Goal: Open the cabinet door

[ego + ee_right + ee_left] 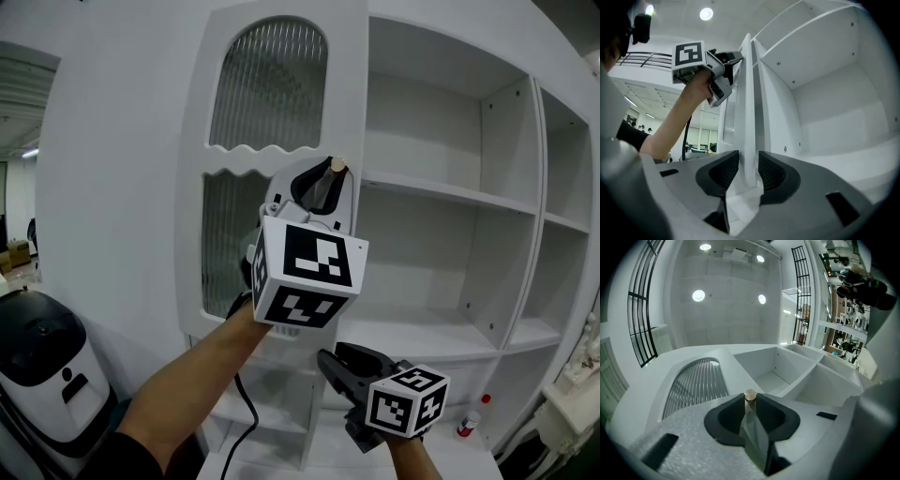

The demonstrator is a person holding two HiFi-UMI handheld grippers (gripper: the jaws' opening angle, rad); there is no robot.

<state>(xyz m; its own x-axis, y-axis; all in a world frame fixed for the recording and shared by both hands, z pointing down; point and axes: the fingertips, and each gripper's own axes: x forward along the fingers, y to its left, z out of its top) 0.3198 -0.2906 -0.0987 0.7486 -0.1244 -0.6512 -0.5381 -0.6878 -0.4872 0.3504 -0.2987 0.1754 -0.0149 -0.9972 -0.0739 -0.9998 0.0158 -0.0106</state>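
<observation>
Left gripper (328, 178) jaws pinch the small round wooden knob (750, 394) of the white cabinet door with ribbed glass panes (272, 159), which stands clear of the white shelves (441, 192). Right gripper (747, 164) jaws gape around its edge, not gripping. I judge the opening basically done.

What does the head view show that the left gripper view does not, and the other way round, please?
Only the head view shows the forearm, the right hand-held gripper held low, and a white and black machine. Only the left gripper view shows ceiling lights and black railings. Both show the cabinet door with its ribbed pane, the open shelves, and the left hand-held gripper closed on the knob.
</observation>
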